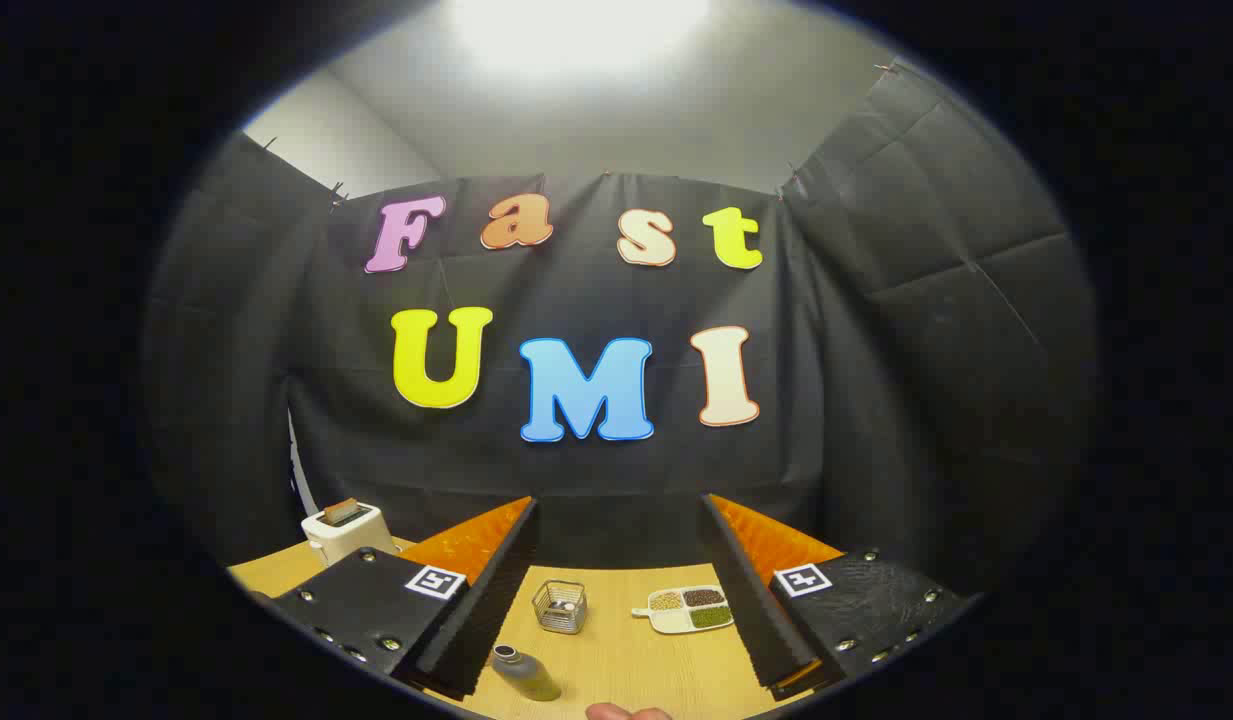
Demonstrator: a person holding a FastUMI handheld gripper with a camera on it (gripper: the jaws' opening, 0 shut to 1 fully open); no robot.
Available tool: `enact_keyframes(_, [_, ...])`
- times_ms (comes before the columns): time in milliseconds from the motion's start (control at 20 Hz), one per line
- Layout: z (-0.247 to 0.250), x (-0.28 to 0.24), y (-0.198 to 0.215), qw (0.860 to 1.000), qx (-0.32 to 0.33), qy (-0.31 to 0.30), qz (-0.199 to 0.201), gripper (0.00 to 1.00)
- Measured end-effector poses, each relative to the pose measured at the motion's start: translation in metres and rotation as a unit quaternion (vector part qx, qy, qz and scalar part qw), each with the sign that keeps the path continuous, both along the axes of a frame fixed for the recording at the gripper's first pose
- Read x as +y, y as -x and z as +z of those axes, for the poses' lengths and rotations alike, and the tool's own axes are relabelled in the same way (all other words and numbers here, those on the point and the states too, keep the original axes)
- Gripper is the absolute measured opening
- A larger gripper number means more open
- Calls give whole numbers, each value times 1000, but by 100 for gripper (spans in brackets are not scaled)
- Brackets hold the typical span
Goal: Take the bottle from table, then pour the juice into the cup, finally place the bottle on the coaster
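Gripper (616,600) jaws wide apart, nothing between them, held above wooden table (626,665). Bottle (523,673) stands near the left finger, at 7 o'clock. Wire basket (560,606) at 11 o'clock, divided tray (688,609) at 1. Toaster (344,528) far left.

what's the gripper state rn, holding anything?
Gripper: open, holding nothing; fingers spread wide above the table, bottle lying between them near the left finger, untouched.
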State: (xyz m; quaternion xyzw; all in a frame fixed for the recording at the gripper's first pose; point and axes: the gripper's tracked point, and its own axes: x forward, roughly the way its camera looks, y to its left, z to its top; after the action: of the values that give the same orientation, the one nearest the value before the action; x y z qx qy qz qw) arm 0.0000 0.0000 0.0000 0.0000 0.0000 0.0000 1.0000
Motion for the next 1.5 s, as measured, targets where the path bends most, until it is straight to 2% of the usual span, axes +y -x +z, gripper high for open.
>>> enact_keyframes(550, [-1, 12, 9, 1000, -12, 23, 14, 97])
enact_keyframes(900, [-8, 14, 8, 1000, -14, 1, 17, 97])
enact_keyframes(1150, [-41, 30, 5, 999, -5, -5, 41, 97])
enact_keyframes(1350, [-92, 48, 1, 998, 18, -18, 49, 97])
enact_keyframes(1500, [-130, 71, -2, 997, 37, -6, 72, 97])
